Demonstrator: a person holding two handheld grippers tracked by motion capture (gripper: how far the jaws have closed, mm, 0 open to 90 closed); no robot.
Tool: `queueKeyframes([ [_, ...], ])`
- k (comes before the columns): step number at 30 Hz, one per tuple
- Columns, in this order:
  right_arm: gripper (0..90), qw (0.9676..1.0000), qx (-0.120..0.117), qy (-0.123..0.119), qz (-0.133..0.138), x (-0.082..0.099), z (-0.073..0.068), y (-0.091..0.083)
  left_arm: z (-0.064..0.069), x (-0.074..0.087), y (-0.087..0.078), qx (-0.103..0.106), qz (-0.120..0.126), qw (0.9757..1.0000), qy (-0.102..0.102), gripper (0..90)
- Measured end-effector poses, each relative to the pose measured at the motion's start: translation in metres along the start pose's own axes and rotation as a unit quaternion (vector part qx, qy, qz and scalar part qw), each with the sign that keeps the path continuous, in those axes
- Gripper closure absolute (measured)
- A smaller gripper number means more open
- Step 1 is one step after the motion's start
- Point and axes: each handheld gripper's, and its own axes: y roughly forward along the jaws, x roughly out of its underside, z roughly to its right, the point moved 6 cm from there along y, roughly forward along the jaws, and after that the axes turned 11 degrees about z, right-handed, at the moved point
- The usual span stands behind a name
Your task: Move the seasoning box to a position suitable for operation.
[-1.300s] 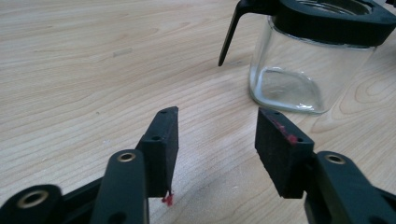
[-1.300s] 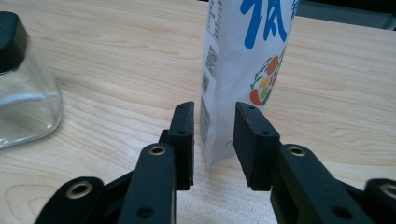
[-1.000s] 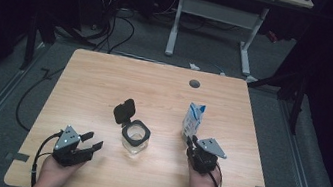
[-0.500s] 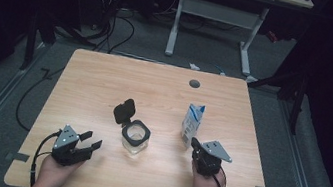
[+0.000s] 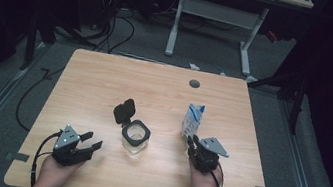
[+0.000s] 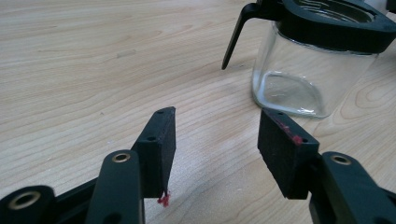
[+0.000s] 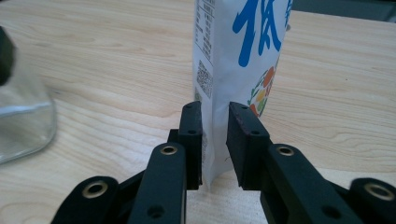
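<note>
Fingers (image 7: 191,140) of your right gripper (image 7: 214,144) stand close together around the lower corner of the carton (image 7: 238,60), a white pack with blue lettering. Its near edge sits between the two pads: the left pad lies against the carton's side, while a thin gap shows at the right pad, so you are not squeezing it. These jaws have just been opening a little after closing, with the carton's edge between them throughout. From above, your right gripper (image 5: 195,146) is at the foot of the carton (image 5: 192,120), which stands upright just beyond the fingertips.

Your left gripper (image 6: 215,140) has its jaws roughly half open with nothing between them, only bare table (image 6: 93,60). The glass jar (image 6: 299,79) stands ahead of those fingers and off to their right, near but not touching. It has a black collar around its mouth, and its hinged black lid (image 5: 124,111) is flipped up and back on the jar's far side. From above, the jar (image 5: 135,140) sits between your two grippers, closer to your left gripper (image 5: 90,145) than the carton is.
</note>
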Motion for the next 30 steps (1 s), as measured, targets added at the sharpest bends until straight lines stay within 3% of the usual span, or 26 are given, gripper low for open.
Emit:
queueKeyframes([
  [1,90.0,1.0000,0.001,0.001,0.001,0.000,0.000,0.001,0.000,0.000,0.000,0.000,0.000,1.0000,-0.001,47.2],
  [7,90.0,1.0000,0.000,-0.009,-0.002,0.001,0.001,-0.003,-0.001,0.001,0.000,0.000,-0.002,1.0000,0.001,47.3],
  [15,89.8,0.9998,-0.017,0.007,0.003,0.011,0.007,-0.030,0.000,0.001,0.000,0.001,-0.002,1.0000,0.003,47.2],
  [17,81.3,0.9996,-0.022,0.016,0.003,0.012,0.009,-0.034,0.000,0.001,0.000,0.001,-0.003,1.0000,0.002,47.3],
  [19,65.4,0.9995,-0.023,0.020,0.001,0.010,0.010,-0.034,0.001,0.001,0.000,0.002,-0.003,1.0000,0.003,47.1],
  [21,63.5,0.9995,-0.025,0.018,0.003,0.008,0.010,-0.033,0.001,0.000,0.000,0.001,-0.002,1.0000,0.004,47.1],
  [22,57.2,0.9996,-0.028,0.009,0.006,0.004,0.008,-0.031,0.000,0.000,0.000,0.000,-0.001,1.0000,0.003,47.1],
  [27,54.9,0.9999,-0.011,-0.002,0.007,-0.004,0.006,-0.022,-0.001,0.001,0.000,-0.001,-0.003,1.0000,0.002,47.1],
  [30,53.5,0.9999,-0.007,0.004,0.008,-0.004,0.010,-0.015,-0.002,0.001,-0.001,-0.001,-0.003,1.0000,0.001,47.2],
])
